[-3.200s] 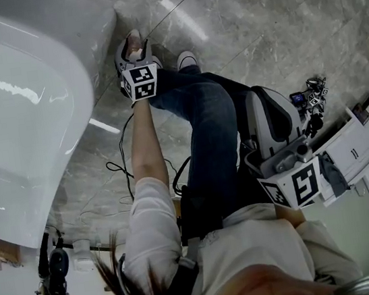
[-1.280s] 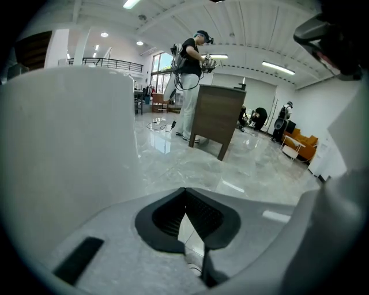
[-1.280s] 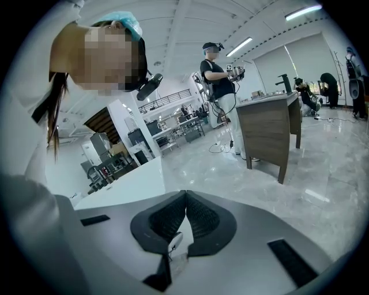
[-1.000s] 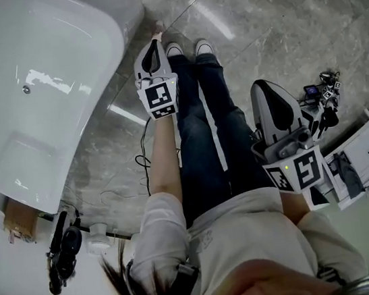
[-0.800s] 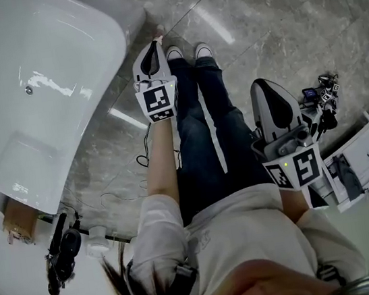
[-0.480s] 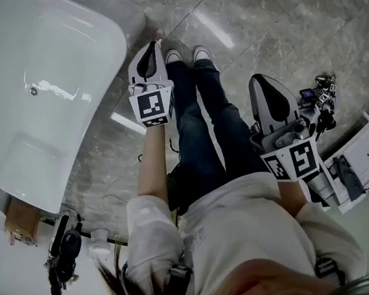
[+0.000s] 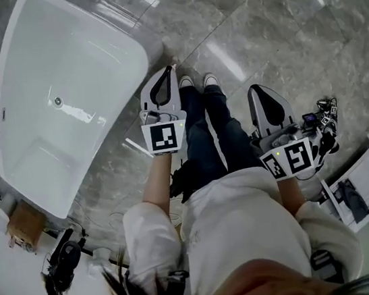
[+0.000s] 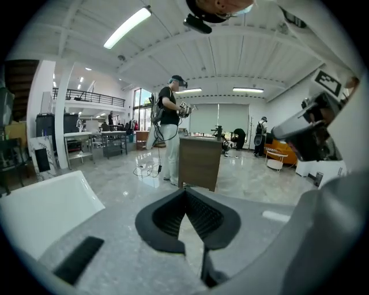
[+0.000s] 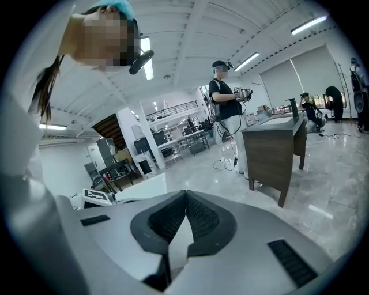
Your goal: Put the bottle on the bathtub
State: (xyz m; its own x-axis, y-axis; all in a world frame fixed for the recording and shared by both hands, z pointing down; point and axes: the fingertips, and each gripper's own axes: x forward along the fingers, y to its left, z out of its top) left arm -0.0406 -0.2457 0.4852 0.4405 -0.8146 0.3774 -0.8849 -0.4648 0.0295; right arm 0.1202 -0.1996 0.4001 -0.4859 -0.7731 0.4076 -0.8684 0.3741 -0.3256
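Grey marble floor (image 7: 256, 24) of an open hall, with the white bathtub (image 7: 48, 149) just left of the person's legs (image 7: 216, 132). The left gripper (image 7: 172, 68) and right gripper (image 7: 253, 89) hang above the floor. Each has its jaws closed together on nothing. The bottle cannot be made out in any view.

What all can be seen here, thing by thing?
bathtub: one, white, upper left
floor: one, grey marble, all around
cardboard box: one, brown, by the tub's near end
cabinet: one, brown wood, out in the hall
standing person: one, black top, beside the cabinet
legs: two, dark blue jeans, centre
shoes: two, white, next to the tub
left gripper: one, grey, shut, empty, nearest the tub
right gripper: one, grey, shut, empty, right of the legs
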